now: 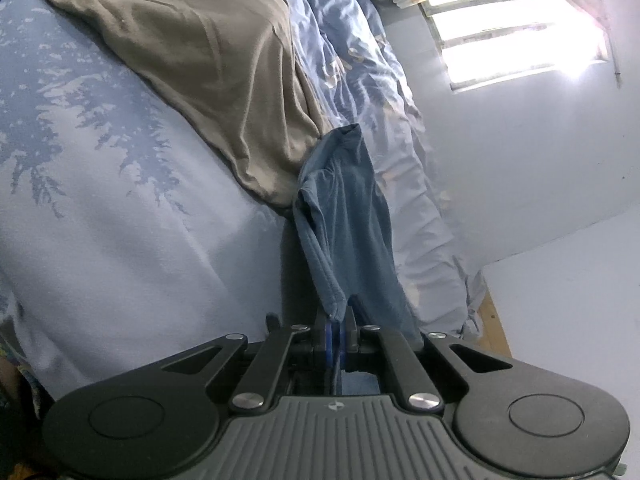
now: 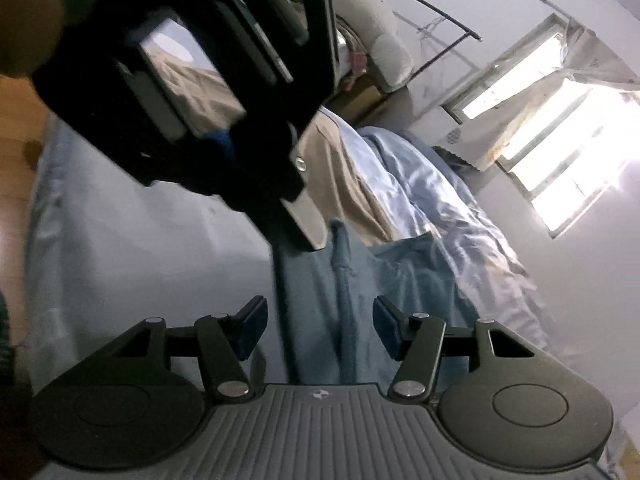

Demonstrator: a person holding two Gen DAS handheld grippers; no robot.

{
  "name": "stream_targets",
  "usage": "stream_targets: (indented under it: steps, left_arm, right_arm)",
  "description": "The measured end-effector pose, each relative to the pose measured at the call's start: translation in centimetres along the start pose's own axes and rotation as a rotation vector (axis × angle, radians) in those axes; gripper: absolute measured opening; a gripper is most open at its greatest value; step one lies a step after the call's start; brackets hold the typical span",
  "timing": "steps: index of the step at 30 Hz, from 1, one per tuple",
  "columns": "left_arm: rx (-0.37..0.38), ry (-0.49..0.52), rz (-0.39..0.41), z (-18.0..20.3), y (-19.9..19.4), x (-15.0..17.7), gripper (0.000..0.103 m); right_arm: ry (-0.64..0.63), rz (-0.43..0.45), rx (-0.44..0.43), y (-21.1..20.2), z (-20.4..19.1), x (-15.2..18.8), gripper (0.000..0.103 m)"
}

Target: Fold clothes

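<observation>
A blue garment point(image 1: 348, 216) stretches from a tan garment point(image 1: 208, 72) on the bed down to my left gripper point(image 1: 335, 320), which is shut on its hemmed edge. In the right wrist view the same blue garment point(image 2: 400, 280) lies spread over the bed, a thick seam running toward the camera. My right gripper point(image 2: 320, 328) stands open just above it, one pad on each side of the seam, neither pressing on the cloth. The dark housing of the left gripper point(image 2: 200, 120) fills the upper left of that view, its fingers reaching the blue garment's far end.
The bed sheet point(image 1: 100, 208) is pale blue with a tree print. A rumpled blue duvet point(image 1: 360, 60) lies along the wall beyond the clothes. A bright window point(image 1: 512, 40) is above it. The wooden bed frame point(image 1: 492, 320) shows at the right, wood floor point(image 2: 16, 140) at the left.
</observation>
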State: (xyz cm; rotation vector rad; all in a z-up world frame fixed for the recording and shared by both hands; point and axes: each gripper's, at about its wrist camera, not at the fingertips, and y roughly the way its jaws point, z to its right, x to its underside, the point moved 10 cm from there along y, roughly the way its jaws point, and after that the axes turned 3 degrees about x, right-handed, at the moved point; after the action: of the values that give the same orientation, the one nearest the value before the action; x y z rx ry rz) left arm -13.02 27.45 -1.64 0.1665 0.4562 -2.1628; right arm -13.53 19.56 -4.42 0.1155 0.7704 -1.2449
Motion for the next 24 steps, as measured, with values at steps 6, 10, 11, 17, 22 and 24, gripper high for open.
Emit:
stream_targets:
  steps: [6,10,11,17,22,24]
  left_arm:
    - [0.005,-0.010,0.007,0.0,-0.2,-0.1,0.000]
    - [0.009,-0.015,0.009,-0.1,-0.2,-0.3,0.000]
    - [0.009,-0.014,0.007,0.0,-0.1,-0.3,0.000]
    - [0.016,-0.023,0.013,0.1,0.3,-1.3,0.016]
    - [0.013,-0.017,0.073,0.3,0.4,-3.8,0.045]
    - [0.001,-0.030,0.082,-0.1,1.0,-4.7,0.045]
  right_arm:
    - [-0.025,-0.039,0.033,2.1,0.5,0.0,0.034]
    - [-0.020,-0.054,0.044,3.0,0.7,0.3,0.011]
    - [-0.015,-0.046,0.045,2.9,0.7,0.3,0.006]
    - [0.102,-0.015,-0.010,2.4,2.2,0.3,0.003]
    - [0.252,-0.020,-0.053,1.8,4.7,0.5,0.002]
    - [0.305,-0.026,-0.068,1.5,5.8,0.5,0.002]
